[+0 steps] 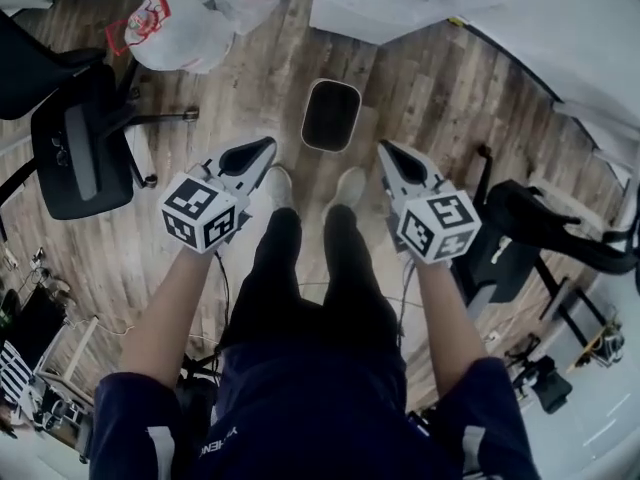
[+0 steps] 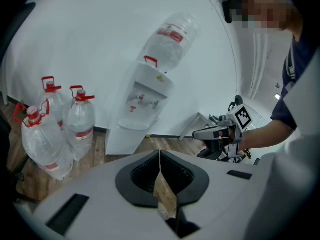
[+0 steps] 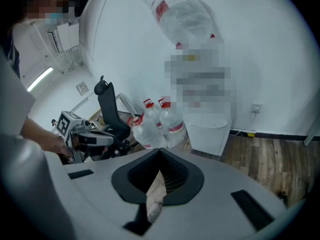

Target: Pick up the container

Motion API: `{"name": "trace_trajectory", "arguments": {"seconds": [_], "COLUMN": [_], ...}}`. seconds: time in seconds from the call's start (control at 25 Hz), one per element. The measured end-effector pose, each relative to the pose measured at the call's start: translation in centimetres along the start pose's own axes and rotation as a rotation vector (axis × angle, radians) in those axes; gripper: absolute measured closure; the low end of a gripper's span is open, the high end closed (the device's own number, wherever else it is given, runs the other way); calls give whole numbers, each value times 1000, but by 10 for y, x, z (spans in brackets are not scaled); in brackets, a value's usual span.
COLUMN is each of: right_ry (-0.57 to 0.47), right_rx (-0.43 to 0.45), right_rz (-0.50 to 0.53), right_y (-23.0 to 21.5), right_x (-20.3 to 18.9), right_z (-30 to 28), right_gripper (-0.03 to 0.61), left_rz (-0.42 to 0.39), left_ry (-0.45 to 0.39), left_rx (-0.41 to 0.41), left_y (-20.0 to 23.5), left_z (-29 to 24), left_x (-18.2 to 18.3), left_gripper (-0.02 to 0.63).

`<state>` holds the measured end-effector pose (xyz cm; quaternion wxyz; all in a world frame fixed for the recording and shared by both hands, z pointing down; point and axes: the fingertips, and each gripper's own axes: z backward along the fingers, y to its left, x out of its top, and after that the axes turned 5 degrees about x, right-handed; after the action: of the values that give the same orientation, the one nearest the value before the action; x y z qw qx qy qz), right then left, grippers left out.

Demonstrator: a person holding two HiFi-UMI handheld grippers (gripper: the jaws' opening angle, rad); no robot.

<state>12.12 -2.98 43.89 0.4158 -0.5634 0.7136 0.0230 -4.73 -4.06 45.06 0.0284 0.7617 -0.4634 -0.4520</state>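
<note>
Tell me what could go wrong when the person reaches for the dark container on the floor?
1. Both the left gripper and the right gripper are shut; unless opened first, they could only push the container away.
2. The shoes are close to it and might kick it.

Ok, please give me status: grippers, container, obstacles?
Left gripper shut, empty. Right gripper shut, empty. Container on floor ahead, untouched. No obstacle seen.

My left gripper (image 1: 266,148) and right gripper (image 1: 386,149) are pale grey, black at the jaws, and their cubes (image 1: 203,211) carry black-and-white squares. The container (image 1: 331,115) is black with a pale rim — the floor (image 1: 420,78) brown, wood-grained.
</note>
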Motion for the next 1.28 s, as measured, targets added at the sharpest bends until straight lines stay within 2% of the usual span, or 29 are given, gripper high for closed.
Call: {"name": "trace_trajectory", "arguments": {"seconds": [0.2, 0.44, 0.68, 0.84, 1.04, 1.28], "right_ry": [113, 244, 358, 400, 442, 472], "right_rx": [-8, -36, -122, -165, -182, -185], "right_rz": [-47, -121, -227, -302, -339, -345], "right_y": [-64, -136, -202, -236, -258, -268], "right_x": [-69, -172, -270, -325, -376, -406], "right_z": [-64, -142, -207, -239, -276, -311], "right_gripper": [568, 566, 459, 423, 377, 374], "left_rz": [23, 58, 92, 155, 165, 165], "left_ry": [75, 191, 360, 439, 474, 543], "left_rx": [19, 62, 116, 134, 181, 208], "left_y": [25, 68, 117, 141, 165, 183], "left_z": [-77, -167, -243, -289, -330, -357], "left_x": [-54, -149, -258, -318, -360, -396], "left_gripper": [577, 527, 446, 395, 380, 382]}}
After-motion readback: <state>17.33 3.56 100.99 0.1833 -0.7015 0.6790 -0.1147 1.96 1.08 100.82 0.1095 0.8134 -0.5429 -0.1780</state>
